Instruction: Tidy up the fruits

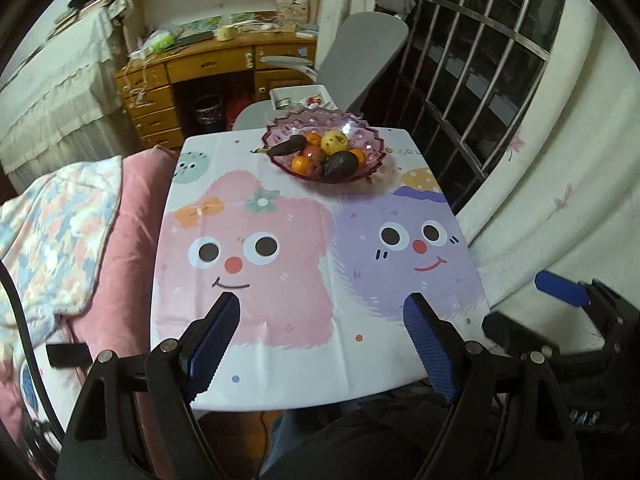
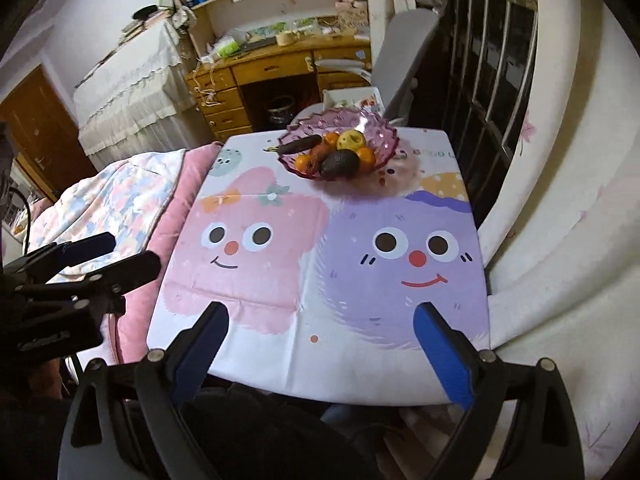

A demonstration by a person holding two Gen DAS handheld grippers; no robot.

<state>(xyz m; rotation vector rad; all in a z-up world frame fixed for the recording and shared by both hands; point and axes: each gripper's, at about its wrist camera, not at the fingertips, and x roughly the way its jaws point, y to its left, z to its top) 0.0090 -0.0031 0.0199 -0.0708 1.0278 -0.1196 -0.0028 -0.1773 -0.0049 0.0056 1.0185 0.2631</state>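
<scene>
Fruit, perhaps an avocado [image 1: 340,163], is heaped in the bowl [image 1: 376,148] at twelve o'clock; both grippers [image 1: 322,308] [image 2: 320,312] are held apart over the table [image 1: 280,384].

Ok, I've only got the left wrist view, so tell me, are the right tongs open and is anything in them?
Observer: The right tongs are wide open with nothing between them, and hang over the purple face near the front of the table.
Operator: And how do my left tongs look from that side?
Observer: The left tongs show side-on by the table's left edge, in front of the pink bedding.
</scene>
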